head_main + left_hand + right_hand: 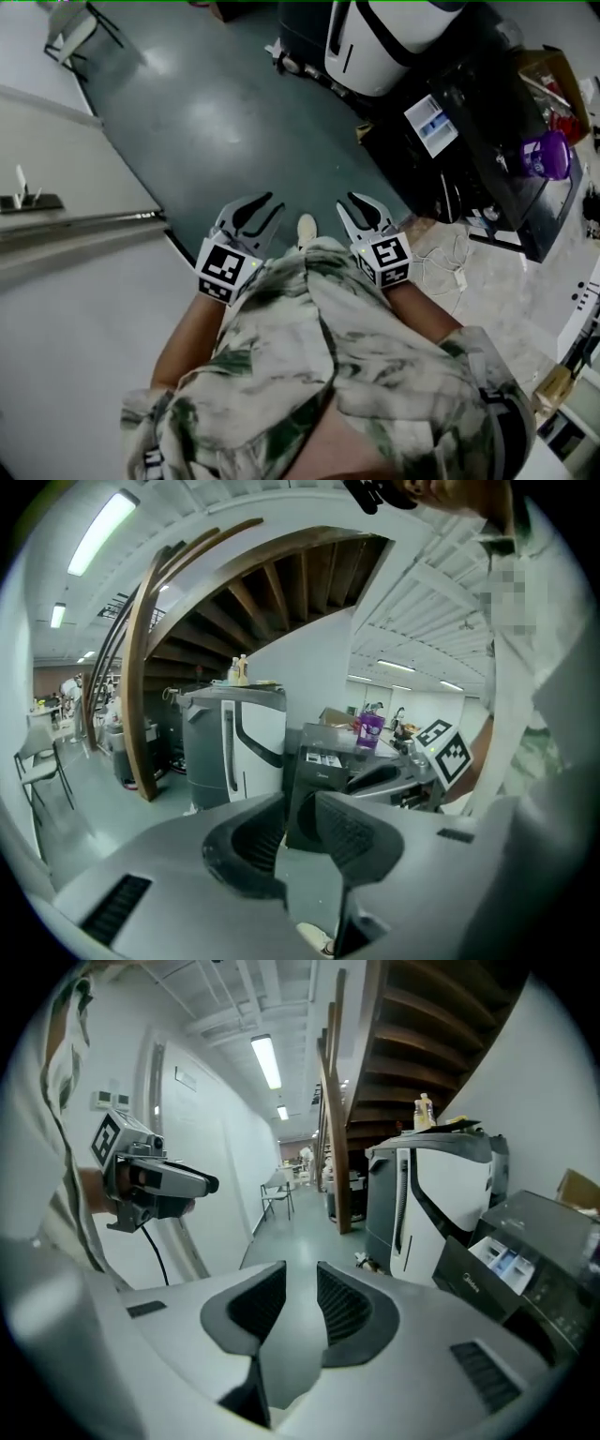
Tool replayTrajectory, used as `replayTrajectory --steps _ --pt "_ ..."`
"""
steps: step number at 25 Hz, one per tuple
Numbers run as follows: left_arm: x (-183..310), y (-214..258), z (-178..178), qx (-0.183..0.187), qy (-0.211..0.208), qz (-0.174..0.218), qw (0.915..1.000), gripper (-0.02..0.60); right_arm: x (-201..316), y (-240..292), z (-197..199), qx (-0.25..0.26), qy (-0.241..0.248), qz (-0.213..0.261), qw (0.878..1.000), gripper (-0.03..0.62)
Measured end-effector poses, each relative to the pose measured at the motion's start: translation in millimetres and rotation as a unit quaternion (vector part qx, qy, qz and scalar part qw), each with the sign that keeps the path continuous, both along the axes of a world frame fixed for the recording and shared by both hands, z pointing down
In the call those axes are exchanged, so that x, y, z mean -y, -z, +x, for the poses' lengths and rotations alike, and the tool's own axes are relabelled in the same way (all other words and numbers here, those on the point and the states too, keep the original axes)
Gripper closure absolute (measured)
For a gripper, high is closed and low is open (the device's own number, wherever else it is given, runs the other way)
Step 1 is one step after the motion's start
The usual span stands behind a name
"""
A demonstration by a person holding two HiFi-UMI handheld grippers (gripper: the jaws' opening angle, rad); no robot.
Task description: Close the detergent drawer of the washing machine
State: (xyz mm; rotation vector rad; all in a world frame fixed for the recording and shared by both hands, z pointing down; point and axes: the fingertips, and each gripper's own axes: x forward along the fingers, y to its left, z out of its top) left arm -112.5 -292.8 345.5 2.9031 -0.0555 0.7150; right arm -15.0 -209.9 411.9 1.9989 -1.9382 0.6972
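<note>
left tool [251, 214] and right tool [364, 212] both spread, empty. drawer [509, 1266] sticks out of washing machine [553, 1232], ahead-right of right tool, well apart. i reckon it's light stiff plastic; push its front face.

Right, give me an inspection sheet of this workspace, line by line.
Surface: grey-green floor, glossy.
Job's things: dark washing machine; its detergent drawer stands pulled out.
Clutter: purple bottle on the machine top.
Grippers: left gripper and right gripper held at the person's waist, away from the machine; fingers apart, nothing between them.
Cables: white cable loose on the floor beside the machine.
Surroundings: white appliance, chair, wooden staircase.
</note>
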Motion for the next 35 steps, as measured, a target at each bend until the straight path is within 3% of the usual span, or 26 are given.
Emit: replayTrajectory --steps 6,11,16,23,27,31,35 --pt "33 1 85 -0.005 -0.077 -0.004 0.997 0.466 13 -12 78 0.015 -0.115 -0.004 0.993 0.471" --pt "64 -10 128 -0.004 -0.163 -0.017 0.9865 0.466 20 -24 120 0.019 -0.227 -0.008 0.974 0.473" --pt "108 -5 157 -0.006 -0.26 -0.018 0.9654 0.466 37 -40 145 0.014 -0.348 -0.009 0.937 0.473" --pt "163 -10 186 -0.007 -0.349 -0.016 0.9369 0.466 35 -58 180 -0.013 -0.483 -0.017 0.876 0.471" --pt "164 -19 202 0.002 -0.377 -0.042 0.9251 0.466 23 -73 199 -0.022 -0.527 -0.03 0.849 0.464" --pt "153 -18 229 0.012 -0.382 -0.09 0.9196 0.466 7 -77 227 -0.028 -0.573 -0.026 0.819 0.449" --pt "139 -16 256 0.019 -0.396 -0.089 0.9139 0.466 -7 -86 257 -0.022 -0.609 -0.019 0.793 0.433"
